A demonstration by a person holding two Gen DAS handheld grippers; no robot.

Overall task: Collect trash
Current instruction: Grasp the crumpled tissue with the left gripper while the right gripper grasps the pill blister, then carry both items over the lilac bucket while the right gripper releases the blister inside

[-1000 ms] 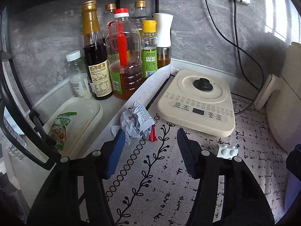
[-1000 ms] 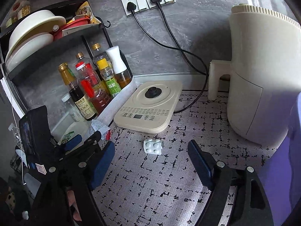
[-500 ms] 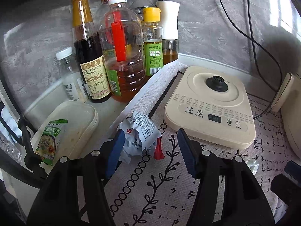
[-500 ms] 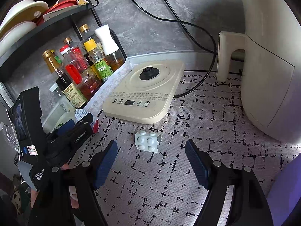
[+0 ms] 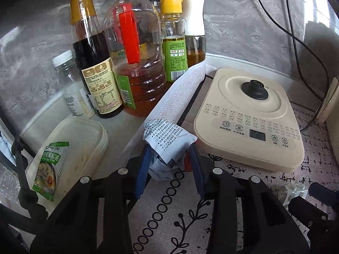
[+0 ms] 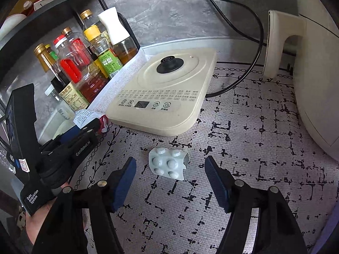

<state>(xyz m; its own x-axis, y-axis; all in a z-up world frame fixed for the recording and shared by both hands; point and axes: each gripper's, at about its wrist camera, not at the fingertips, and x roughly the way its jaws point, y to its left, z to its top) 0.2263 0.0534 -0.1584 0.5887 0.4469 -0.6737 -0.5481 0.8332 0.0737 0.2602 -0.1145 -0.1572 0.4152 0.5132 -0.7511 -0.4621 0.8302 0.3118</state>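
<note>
A crumpled white printed wrapper [image 5: 167, 139] with a red scrap lies on the patterned mat at the edge of the bottle rack. My left gripper [image 5: 169, 167] is around it, jaws closing, and both blue pads press its sides. The right wrist view shows the same wrapper [image 6: 84, 116] in the left gripper [image 6: 89, 127], which a hand holds. A small white pill blister pack [image 6: 167, 165] lies flat on the mat. My right gripper [image 6: 169, 163] straddles it, its jaws closing but wide, pads clear of the pack on both sides.
A cream cooker base [image 5: 250, 118] sits just right of the wrapper. Oil and sauce bottles [image 5: 137, 53] stand behind it on the rack. A lidded plastic box [image 5: 84, 139] with a green sachet [image 5: 48, 165] lies at the left. A white appliance [image 6: 313, 74] and black cord [image 6: 250, 67] are at the right.
My left gripper moved forward onto the wrapper and its jaws narrowed until they pinch it. The right gripper came down and forward over the blister pack, jaws slightly narrower.
</note>
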